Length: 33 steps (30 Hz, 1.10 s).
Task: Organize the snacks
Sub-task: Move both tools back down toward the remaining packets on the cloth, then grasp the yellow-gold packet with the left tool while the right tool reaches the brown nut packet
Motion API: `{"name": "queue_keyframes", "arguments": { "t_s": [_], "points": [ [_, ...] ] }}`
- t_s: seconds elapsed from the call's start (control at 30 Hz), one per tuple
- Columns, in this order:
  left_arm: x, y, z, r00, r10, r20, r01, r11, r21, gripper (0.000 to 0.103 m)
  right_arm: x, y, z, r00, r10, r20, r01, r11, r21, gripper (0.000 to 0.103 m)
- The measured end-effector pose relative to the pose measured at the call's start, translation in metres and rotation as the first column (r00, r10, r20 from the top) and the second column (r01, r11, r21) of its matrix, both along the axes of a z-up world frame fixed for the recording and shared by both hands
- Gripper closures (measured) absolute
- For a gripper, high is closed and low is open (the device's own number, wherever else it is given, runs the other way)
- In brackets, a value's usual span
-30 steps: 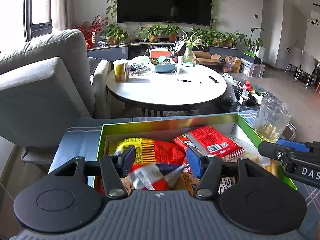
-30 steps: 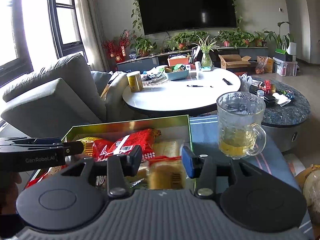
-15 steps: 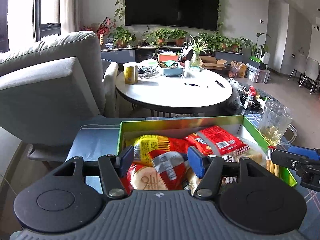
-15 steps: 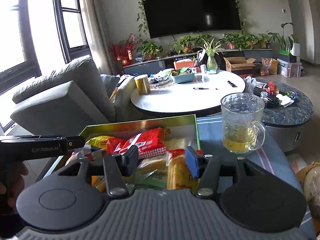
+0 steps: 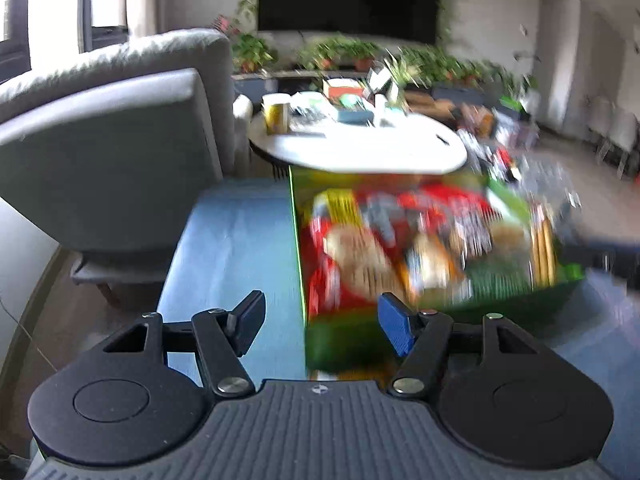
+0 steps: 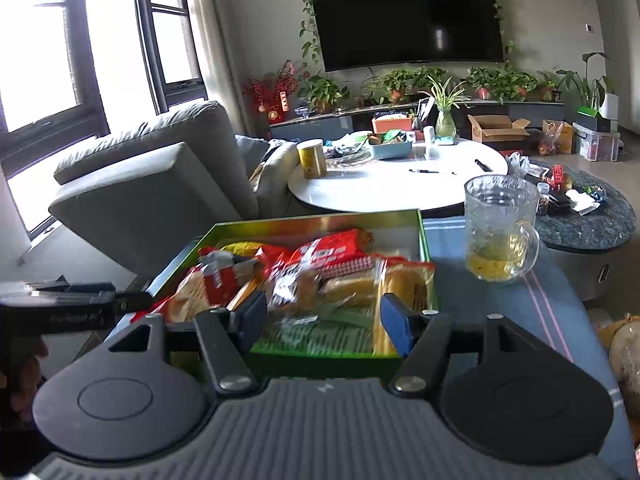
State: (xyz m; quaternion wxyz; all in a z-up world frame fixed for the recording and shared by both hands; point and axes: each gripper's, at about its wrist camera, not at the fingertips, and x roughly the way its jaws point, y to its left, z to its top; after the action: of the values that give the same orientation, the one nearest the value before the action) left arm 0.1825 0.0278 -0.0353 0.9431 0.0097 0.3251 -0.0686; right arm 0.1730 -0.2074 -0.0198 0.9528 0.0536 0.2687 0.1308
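Item: green box (image 6: 320, 222) of snack packets (image 6: 332, 254) on blue cloth (image 6: 460, 300), glass mug (image 6: 498, 232) at 2 o'clock of it, white round table (image 6: 400, 190) at 12 o'clock beyond. Left gripper (image 5: 320, 326) wide open, empty, over the box's near-left corner, view blurred; right gripper (image 6: 322, 320) wide open, empty, above the near edge. Step, judged: between picks; next move calls for choosing one packet and descending squarely over it, clear of the mug
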Motion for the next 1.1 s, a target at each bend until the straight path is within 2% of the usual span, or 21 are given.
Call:
{"name": "queue_keyframes", "arguments": {
  "t_s": [0.17,0.4,0.5,0.6,0.67,0.73,0.77,0.9,0.97,1.03,1.1],
  "points": [
    [-0.018,0.000,-0.028,0.996,-0.064,-0.054,0.070,0.992,0.106,0.043,-0.013,0.005,-0.007,1.000,0.009,-0.026,-0.009,1.000,-0.007,0.044],
    [-0.017,-0.010,-0.040,0.979,-0.192,-0.069,0.199,0.972,0.125,0.043,-0.025,0.013,-0.011,0.998,0.020,-0.060,-0.021,1.000,-0.020,0.044],
    [-0.016,-0.014,-0.046,0.976,-0.198,-0.087,0.208,0.970,0.128,0.043,-0.027,0.013,-0.012,0.998,0.017,-0.067,-0.018,1.000,-0.020,0.044],
    [-0.018,-0.014,-0.052,0.979,-0.183,-0.092,0.192,0.977,0.095,0.043,-0.025,0.014,-0.014,0.997,0.014,-0.079,-0.015,1.000,-0.018,0.044],
    [-0.021,-0.016,-0.054,0.978,-0.165,-0.125,0.174,0.983,0.062,0.042,-0.025,0.015,-0.017,0.996,0.016,-0.088,-0.018,1.000,-0.017,0.044],
    [-0.023,-0.019,-0.055,0.970,-0.147,-0.196,0.148,0.989,-0.010,0.041,-0.025,0.017,-0.019,0.995,0.022,-0.096,-0.023,1.000,-0.017,0.044],
    [-0.028,-0.021,-0.055,0.969,-0.155,-0.192,0.151,0.988,-0.034,0.040,-0.025,0.018,-0.020,0.995,0.023,-0.100,-0.025,1.000,-0.017,0.044],
    [-0.044,-0.036,-0.052,0.946,-0.258,-0.196,0.237,0.964,-0.124,0.040,-0.026,0.019,-0.026,0.993,0.021,-0.120,-0.023,1.000,-0.012,0.044],
    [-0.049,-0.040,-0.049,0.938,-0.281,-0.201,0.252,0.955,-0.157,0.040,-0.028,0.018,-0.028,0.992,0.014,-0.127,-0.016,1.000,-0.014,0.044],
    [-0.054,-0.042,-0.044,0.940,-0.285,-0.187,0.259,0.954,-0.150,0.040,-0.029,0.015,-0.028,0.992,0.006,-0.128,-0.007,1.000,-0.014,0.044],
    [-0.058,-0.041,-0.038,0.955,-0.253,-0.158,0.241,0.966,-0.093,0.040,-0.031,0.011,-0.029,0.992,-0.005,-0.129,0.003,1.000,-0.012,0.044]
  ]
}}
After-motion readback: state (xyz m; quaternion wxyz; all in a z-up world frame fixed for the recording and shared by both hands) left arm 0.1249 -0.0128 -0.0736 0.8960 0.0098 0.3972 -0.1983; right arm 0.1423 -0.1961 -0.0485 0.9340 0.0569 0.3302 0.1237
